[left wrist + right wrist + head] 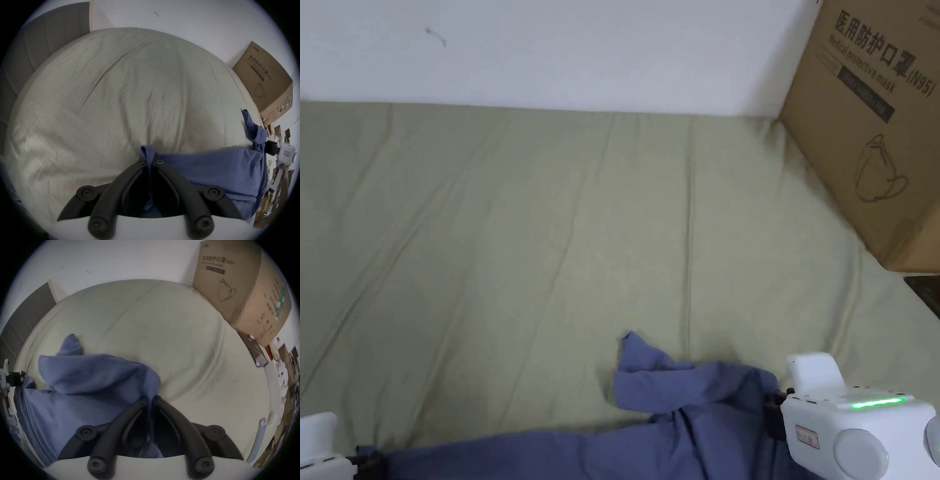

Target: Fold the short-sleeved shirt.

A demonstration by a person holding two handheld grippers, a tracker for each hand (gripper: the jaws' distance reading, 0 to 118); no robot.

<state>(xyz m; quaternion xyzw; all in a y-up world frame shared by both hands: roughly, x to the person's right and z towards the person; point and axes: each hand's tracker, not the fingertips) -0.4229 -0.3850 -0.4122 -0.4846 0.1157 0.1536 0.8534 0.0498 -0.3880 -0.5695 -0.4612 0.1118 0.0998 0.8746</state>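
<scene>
Both grippers are clamped on the blue shirt [687, 431], left gripper [150, 161] and right gripper [149, 398] stretching it at the bed's [550, 219] near edge (a sleeve flops forward).

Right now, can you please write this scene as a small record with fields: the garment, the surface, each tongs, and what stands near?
garment: blue shirt, crumpled, stretched between both tongs at the near edge
surface: pale green bedsheet, wrinkled
left tongs: jaws closed on a bunched bit of the shirt
right tongs: jaws closed on shirt fabric
nearby: cardboard box at the far right, against the white wall
fold: not yet made
</scene>
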